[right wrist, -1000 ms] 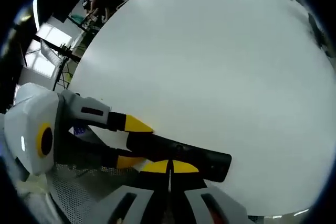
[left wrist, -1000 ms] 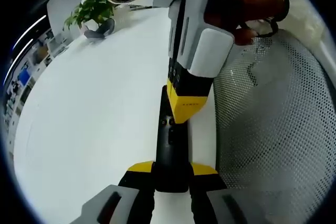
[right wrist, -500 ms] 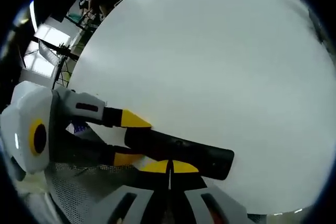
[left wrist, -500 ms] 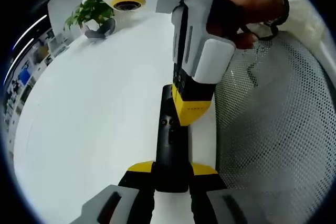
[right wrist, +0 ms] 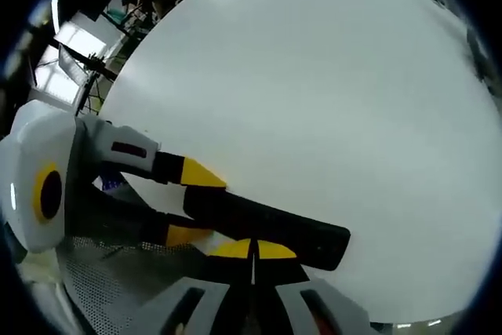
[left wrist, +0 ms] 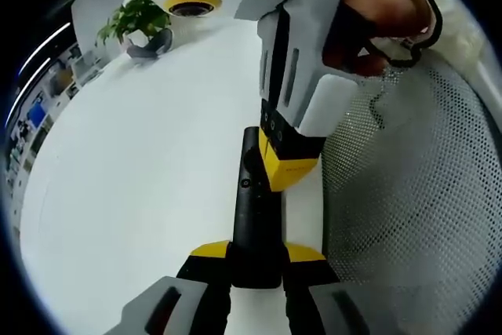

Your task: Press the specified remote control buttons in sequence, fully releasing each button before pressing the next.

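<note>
The remote was held over the white table, its near end clamped between the left gripper's yellow-tipped jaws, its long axis running straight away from that gripper. The right gripper was set down onto the far half of the remote, jaws closed together into one tip, touching its button face. The right tip was judged nearest the buttons.

White table is bare across its middle and far side. A potted plant stands at the far edge. Mesh chair back crowds the near edge beside the remote.
</note>
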`<state>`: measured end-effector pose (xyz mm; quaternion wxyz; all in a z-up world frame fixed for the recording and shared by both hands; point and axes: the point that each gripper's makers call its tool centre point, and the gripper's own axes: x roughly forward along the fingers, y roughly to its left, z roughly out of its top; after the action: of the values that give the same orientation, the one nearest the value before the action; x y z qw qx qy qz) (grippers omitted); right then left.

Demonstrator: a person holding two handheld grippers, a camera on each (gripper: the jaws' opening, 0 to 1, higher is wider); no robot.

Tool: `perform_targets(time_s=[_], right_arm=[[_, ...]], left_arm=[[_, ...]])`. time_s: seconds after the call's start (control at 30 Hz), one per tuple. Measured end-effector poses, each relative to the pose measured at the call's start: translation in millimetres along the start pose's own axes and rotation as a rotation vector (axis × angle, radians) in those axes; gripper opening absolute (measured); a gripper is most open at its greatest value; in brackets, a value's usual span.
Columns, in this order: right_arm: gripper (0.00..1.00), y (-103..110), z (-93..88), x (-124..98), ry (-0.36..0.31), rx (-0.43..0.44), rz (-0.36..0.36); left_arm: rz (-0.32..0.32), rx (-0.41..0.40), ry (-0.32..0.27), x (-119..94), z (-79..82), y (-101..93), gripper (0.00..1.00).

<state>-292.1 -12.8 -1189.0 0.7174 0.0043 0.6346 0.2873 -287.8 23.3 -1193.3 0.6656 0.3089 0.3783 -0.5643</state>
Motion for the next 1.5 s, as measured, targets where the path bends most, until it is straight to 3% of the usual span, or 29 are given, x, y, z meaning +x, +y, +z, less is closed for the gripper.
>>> perform_targets(time_s=[0.13, 0.27, 0.37, 0.47, 0.67, 1.13, 1.5], right_arm=[[0.00, -1, 0.1, -1, -0.017, 0.058, 0.033], [0.00, 1, 0.1, 0, -0.034, 0.051, 0.024], [0.00, 1, 1.4, -1, -0.016, 0.031, 0.030], [0.00, -1, 2.5, 0, 0.010, 0.079, 0.060], [0.00, 0, 4.0, -1, 0.002, 0.041, 0.055], [0.00, 7, 17.4, -4, -0.054, 0.082, 0.095], [0.00, 7, 18.4, 1, -0.043, 0.080, 0.081]], left_arm=[[-0.001, 0.002, 0.001, 0, 0.1, -0.1, 0.24], [-0.002, 0.004, 0.002, 0, 0.1, -0.1, 0.24], [-0.002, 0.005, 0.001, 0, 0.2, -0.1, 0.24], [-0.002, 0.005, 0.000, 0, 0.4, -0.1, 0.24], [0.000, -0.001, -0.008, 0, 0.6, 0.2, 0.24], [0.002, -0.003, -0.013, 0, 0.8, -0.3, 0.24], [-0.002, -0.005, -0.028, 0, 0.8, 0.1, 0.24]])
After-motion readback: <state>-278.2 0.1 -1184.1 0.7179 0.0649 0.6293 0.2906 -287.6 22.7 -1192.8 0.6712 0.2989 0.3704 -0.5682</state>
